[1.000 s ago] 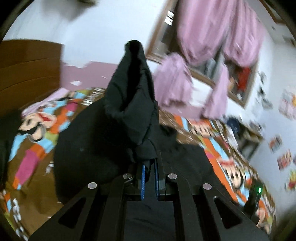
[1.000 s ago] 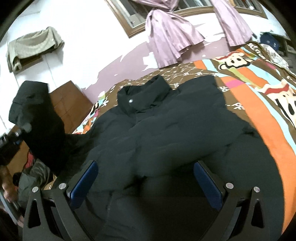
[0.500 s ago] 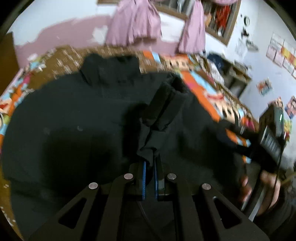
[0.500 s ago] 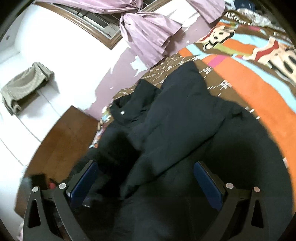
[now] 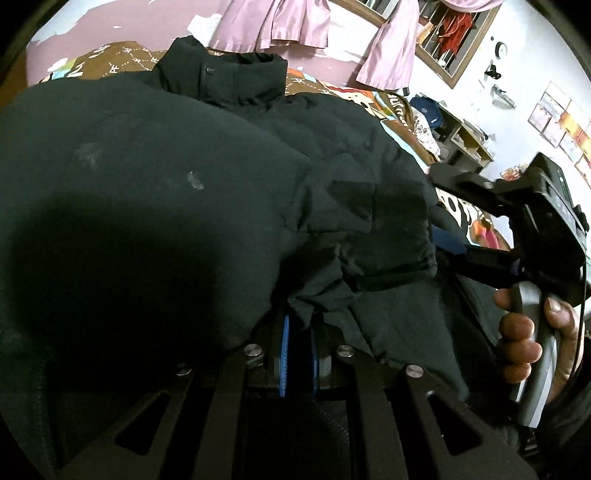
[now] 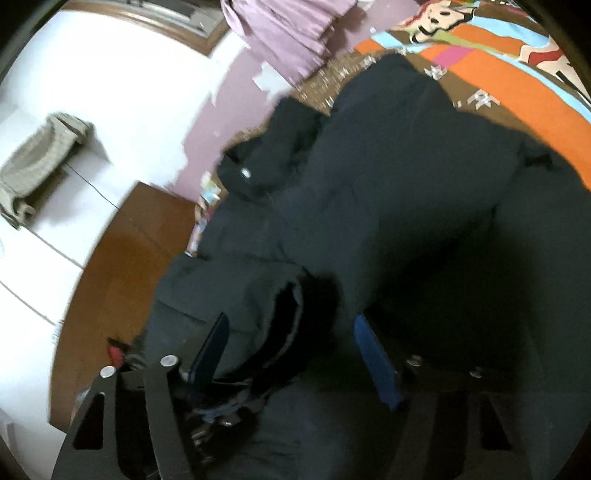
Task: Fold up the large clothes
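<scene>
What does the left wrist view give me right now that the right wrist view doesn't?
Left wrist only: the left gripper shut on a bunched piece of the black jacket, the person's hand holding the other gripper's handle, a shelf unit and pictures on the wall.

Right wrist only: the right gripper open around a sleeve cuff, a wooden headboard and a beige garment up on the white wall.

Both: the jacket's collar, the patterned bedspread and pink curtains.
</scene>
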